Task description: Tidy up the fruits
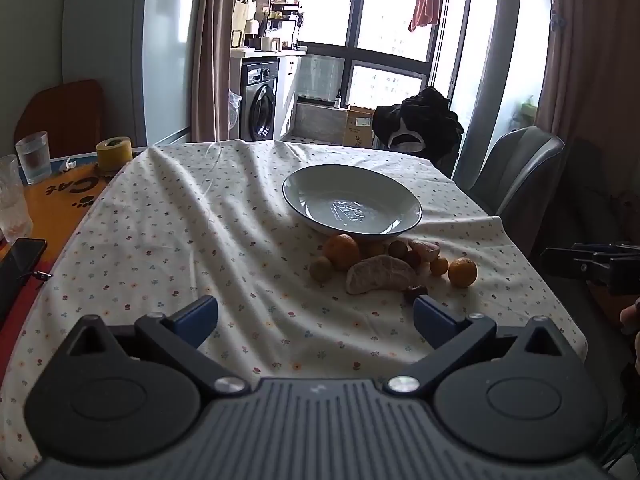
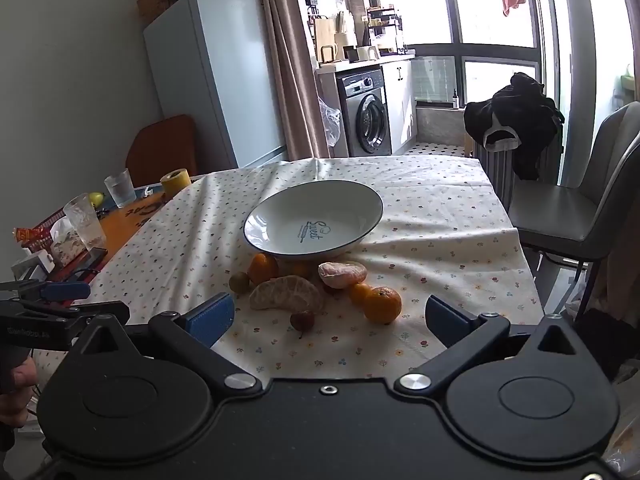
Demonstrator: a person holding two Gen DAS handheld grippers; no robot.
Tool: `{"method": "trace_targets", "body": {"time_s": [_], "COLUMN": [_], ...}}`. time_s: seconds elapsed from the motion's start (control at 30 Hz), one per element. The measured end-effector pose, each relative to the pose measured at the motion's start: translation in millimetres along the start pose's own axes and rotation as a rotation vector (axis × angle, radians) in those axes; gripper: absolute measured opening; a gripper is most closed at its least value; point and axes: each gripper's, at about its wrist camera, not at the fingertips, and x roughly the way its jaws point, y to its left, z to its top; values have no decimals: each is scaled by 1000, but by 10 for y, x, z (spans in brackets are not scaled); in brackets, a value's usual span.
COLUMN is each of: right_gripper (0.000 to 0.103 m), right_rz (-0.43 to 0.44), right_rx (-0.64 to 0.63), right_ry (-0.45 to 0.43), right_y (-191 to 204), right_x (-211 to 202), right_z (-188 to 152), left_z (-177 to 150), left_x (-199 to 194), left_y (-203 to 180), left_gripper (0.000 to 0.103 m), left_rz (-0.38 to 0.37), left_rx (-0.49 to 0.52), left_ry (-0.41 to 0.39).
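Right wrist view: fruit pile [image 2: 316, 292] on tablecloth [image 2: 440, 216], just in front of empty bowl [image 2: 314, 220]; some pieces touch bowl's near wall. Peeled segment [image 2: 286, 293] soft, likely to squash under hard pinch. Small orange [image 2: 382, 305] at pile's right edge, round; may roll off on rumpled cloth if nudged. Dark berry [image 2: 302, 321] nearest, tiny, easy to miss. Right gripper [image 2: 328, 316] jaws spread wide, nothing held. Left gripper [image 1: 316, 314] likewise released, short of pile. Glasses [image 2: 120, 188] well left of bowl.
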Motion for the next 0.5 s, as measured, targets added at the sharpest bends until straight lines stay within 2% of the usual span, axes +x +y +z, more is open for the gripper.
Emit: {"method": "trace_targets", "body": {"time_s": [0.5], "right_gripper": [103], "right_rz": [-21], "right_rx": [-21], "right_ry": [32], "right_y": [-34], "right_x": [80], "right_z": [-59], "left_z": [0], "left_x": [11], "left_y": [28], "left_gripper": [103], "left_rz": [-9], "left_rx": [-1], "left_ry": [24]}}
